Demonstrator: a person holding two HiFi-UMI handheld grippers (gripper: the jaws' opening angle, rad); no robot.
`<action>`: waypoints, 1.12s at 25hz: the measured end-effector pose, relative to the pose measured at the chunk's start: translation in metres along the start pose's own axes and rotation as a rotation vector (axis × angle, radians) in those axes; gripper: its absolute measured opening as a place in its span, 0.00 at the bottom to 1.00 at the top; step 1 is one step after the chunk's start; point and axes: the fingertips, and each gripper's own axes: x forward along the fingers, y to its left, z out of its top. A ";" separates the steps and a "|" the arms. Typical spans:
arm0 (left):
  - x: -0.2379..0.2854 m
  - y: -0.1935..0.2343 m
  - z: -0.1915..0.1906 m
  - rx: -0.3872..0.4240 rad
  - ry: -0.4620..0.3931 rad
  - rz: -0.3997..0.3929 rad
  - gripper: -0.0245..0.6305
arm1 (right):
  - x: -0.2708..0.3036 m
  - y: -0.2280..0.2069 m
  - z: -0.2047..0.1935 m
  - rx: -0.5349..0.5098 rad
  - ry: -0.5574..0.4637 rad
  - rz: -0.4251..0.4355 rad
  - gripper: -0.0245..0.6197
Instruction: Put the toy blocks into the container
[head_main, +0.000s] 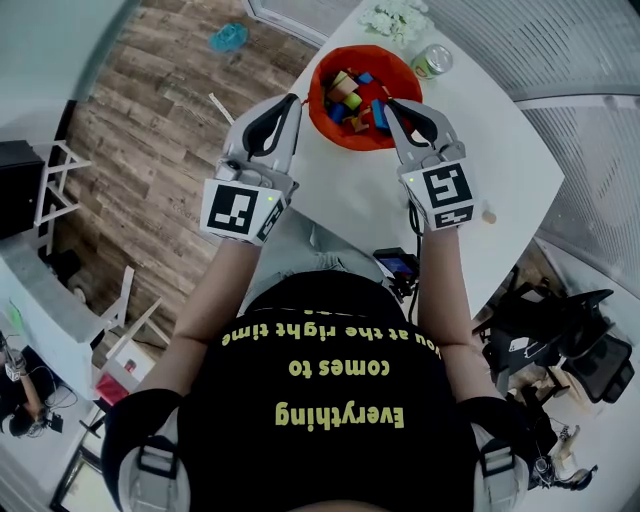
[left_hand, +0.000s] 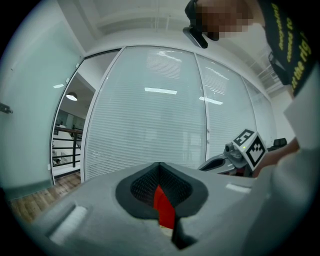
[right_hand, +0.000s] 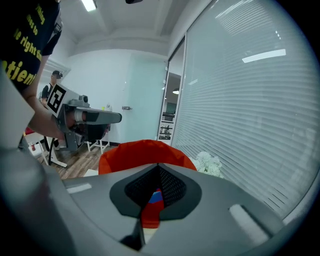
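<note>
A red container (head_main: 322, 72) stands on the white table (head_main: 500, 140) with several coloured toy blocks (head_main: 352, 100) inside it. My left gripper (head_main: 294, 100) hovers at the container's left rim and my right gripper (head_main: 389, 104) at its right rim, both tips pointing toward it. Each has its jaws together with nothing held. In the right gripper view the right gripper (right_hand: 159, 169) looks at the container (right_hand: 142, 152) just beyond its tip, and a sliver of red and blue shows through the jaw slit. In the left gripper view the left gripper (left_hand: 160, 167) shows only a red sliver through its slit.
A green-topped can (head_main: 432, 62) and white flowers (head_main: 395, 18) sit behind the container. A small wooden piece (head_main: 489, 215) lies near the table's right edge. The table's left edge drops to a wooden floor (head_main: 160, 110). A glass wall with blinds (right_hand: 250, 100) rises behind the table.
</note>
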 end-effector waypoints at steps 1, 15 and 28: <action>0.001 -0.001 0.001 0.002 -0.002 -0.003 0.03 | -0.002 -0.002 -0.001 0.003 -0.007 -0.021 0.05; 0.013 -0.012 0.028 0.041 -0.036 -0.067 0.03 | -0.076 -0.045 0.039 0.059 -0.227 -0.265 0.05; 0.034 -0.050 0.057 0.072 -0.086 -0.208 0.03 | -0.162 -0.064 0.047 0.117 -0.306 -0.470 0.05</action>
